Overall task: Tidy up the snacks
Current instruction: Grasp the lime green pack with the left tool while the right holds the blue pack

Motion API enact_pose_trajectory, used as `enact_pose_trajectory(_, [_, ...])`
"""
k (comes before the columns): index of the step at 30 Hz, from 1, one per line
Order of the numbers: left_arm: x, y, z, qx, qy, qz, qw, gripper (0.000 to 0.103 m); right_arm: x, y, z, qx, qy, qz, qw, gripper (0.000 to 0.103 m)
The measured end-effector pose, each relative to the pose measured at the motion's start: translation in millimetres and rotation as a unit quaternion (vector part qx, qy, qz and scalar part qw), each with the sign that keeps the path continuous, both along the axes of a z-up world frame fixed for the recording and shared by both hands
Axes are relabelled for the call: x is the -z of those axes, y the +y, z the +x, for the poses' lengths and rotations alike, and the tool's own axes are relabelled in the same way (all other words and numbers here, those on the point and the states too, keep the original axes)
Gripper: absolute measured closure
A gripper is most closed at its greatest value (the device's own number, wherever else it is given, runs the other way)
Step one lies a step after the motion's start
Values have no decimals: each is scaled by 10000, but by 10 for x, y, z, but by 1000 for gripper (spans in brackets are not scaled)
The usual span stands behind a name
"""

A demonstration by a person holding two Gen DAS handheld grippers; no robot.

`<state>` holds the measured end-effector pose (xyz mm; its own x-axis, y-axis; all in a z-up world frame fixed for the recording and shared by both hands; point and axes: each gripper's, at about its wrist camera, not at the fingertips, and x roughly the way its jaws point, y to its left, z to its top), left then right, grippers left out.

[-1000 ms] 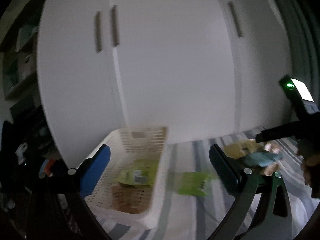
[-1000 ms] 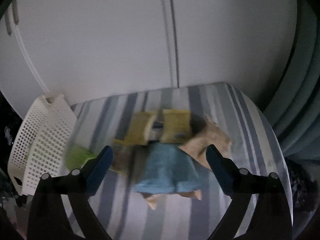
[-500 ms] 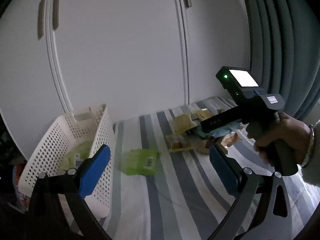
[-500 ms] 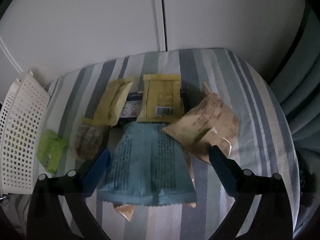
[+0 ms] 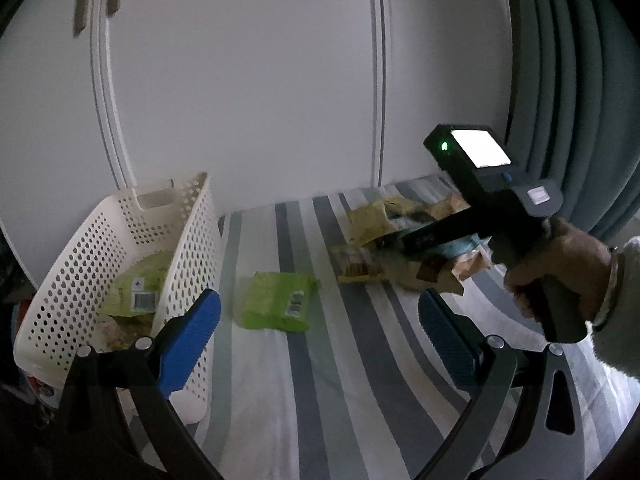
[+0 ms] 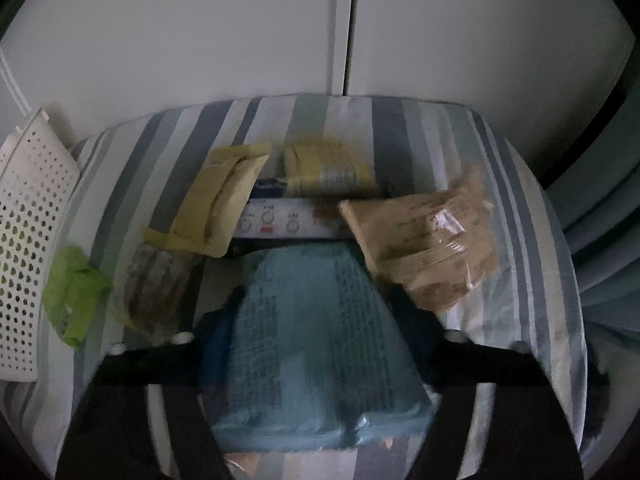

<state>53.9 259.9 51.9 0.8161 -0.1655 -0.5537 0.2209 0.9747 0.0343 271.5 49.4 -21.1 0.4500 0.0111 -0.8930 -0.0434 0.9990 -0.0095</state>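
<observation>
Early days on this one, I'd say. The white perforated basket (image 5: 120,248) sits just left of the left claw (image 5: 320,336) and so far holds one green snack packet (image 5: 138,284), plus something pale and crumpled underneath it that I can't make out. Everything else is still loose on the striped bed cover (image 5: 320,400).

Closest stray is a second green packet (image 5: 278,300), lying flat right ahead of the left claw, between its fingers' line of sight and just beside the basket wall. That claw is spread wide and carrying nothing.

The main pile is under the right claw (image 6: 316,320). Its fingers have come in around the big blue bag (image 6: 316,344), one on each side, but it's dark and blurry down there, so I can't tell whether they're actually pinching it or just straddling it. Beyond the blue bag: a white box with red and blue print (image 6: 280,220), two yellow packets (image 6: 212,208) (image 6: 324,172) further out, a tan crinkly bag (image 6: 424,240) ahead to the right, and a brownish clear-wrapped pack (image 6: 152,284) ahead to the left, next to the green one.

So roughly one or two items binned, seven or so still to go. Looks like the blue bag is the next candidate.
</observation>
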Motion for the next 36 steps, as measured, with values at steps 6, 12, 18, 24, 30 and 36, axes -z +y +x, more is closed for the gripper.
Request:
enact_pose_trajectory(6, [101,-46,52,99,166,72,9998,3,-74,-243,-159,120,-129,482,9987,40])
enact_pose_trajectory(12, [155,43,182,257,486,-387,9977,3,-248,-486,-539,133,-450,1037,9935,41])
enact_pose_trajectory(18, [173,0,406,303,739,-287,9964,3,-379,-587,-877,90,-815,1294,9882,41])
enact_pose_trajectory(24, [275,-166,760,358,1230,-82,9917,3,-351,-639,-1103,46,-973,1637,9817,41])
enact_pose_trajectory(30, [485,-253,1148,-64,1648,464,9852,3,-300,-678,-1264,-38,-1121,1769,9778,41])
enact_pose_trajectory(36, [685,-226,1412,-260,2054,572,9767,3,-286,-702,-1278,-94,-1180,1868,9752,41])
